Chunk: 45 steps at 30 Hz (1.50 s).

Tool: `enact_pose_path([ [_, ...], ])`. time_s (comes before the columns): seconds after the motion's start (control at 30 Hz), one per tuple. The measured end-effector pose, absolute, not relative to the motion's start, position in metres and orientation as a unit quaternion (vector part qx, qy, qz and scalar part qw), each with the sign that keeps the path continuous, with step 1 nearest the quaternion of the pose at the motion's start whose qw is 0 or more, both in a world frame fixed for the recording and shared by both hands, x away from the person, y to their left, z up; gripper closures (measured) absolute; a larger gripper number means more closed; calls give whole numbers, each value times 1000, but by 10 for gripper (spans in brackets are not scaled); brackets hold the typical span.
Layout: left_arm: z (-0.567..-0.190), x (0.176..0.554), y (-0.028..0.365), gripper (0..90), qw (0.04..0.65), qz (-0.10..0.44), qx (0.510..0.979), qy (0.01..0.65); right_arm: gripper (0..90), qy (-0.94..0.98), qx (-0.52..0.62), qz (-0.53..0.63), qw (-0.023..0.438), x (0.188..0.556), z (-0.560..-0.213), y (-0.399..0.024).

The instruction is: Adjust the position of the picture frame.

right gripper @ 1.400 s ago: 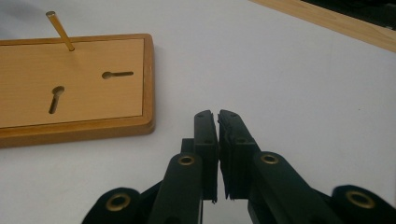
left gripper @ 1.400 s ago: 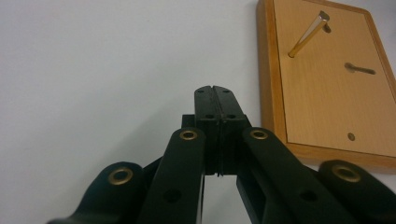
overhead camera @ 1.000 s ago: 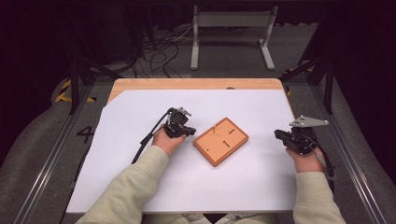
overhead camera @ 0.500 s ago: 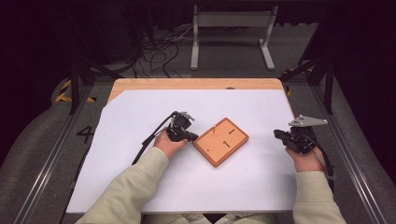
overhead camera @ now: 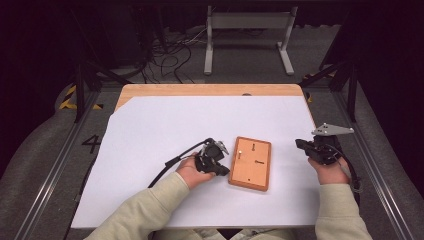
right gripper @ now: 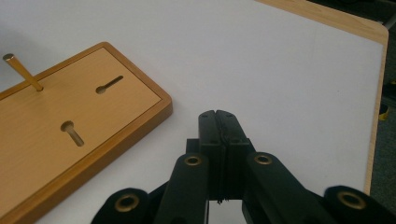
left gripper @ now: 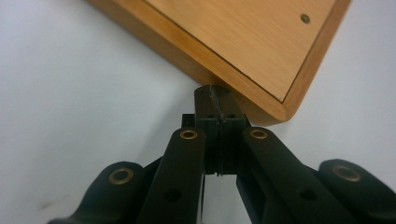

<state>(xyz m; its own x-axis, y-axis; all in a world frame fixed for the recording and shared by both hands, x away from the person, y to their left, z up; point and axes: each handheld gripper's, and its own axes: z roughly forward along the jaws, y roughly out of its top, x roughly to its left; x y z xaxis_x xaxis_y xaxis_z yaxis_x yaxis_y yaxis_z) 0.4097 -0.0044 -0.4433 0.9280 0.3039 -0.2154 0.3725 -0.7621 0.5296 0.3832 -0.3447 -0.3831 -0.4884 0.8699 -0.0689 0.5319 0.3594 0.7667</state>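
A flat wooden board (overhead camera: 250, 163) lies on the white sheet, its long side running away from me. It carries a small brass peg (right gripper: 21, 70) standing tilted in a hole and two keyhole slots (right gripper: 109, 84). My left gripper (overhead camera: 222, 167) is shut with nothing held, and its tips (left gripper: 216, 95) press against the board's side (left gripper: 243, 42) close to a rounded corner. My right gripper (overhead camera: 301, 144) is shut with nothing in it and rests on the sheet a short way right of the board (right gripper: 70, 126), its tips (right gripper: 218, 116) apart from the board's edge.
A white sheet (overhead camera: 165, 125) covers most of the wooden table (overhead camera: 200, 90). The table's right edge (right gripper: 378, 70) runs close to my right gripper. Cables (overhead camera: 170, 55) and a metal stand (overhead camera: 247, 22) lie on the floor beyond the far edge.
The board has turned from a diagonal lie to nearly square with the table and shifted slightly toward me. My left gripper moved right and toward me against it. The right gripper barely moved.
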Motion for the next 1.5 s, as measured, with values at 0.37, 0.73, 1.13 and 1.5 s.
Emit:
enact_pose_path([
  [0.37,-437,411,2,861,320,-54,927,190,900,790,464,339,213,392,-394,-336],
  [0.73,-422,421,56,800,354,-13,898,262,900,805,493,287,164,430,-425,-298],
  [1.13,-419,422,94,788,365,-1,880,304,900,820,471,284,160,449,-431,-268],
  [1.5,-424,422,104,786,360,1,877,319,900,883,341,293,131,454,-438,-184],
])
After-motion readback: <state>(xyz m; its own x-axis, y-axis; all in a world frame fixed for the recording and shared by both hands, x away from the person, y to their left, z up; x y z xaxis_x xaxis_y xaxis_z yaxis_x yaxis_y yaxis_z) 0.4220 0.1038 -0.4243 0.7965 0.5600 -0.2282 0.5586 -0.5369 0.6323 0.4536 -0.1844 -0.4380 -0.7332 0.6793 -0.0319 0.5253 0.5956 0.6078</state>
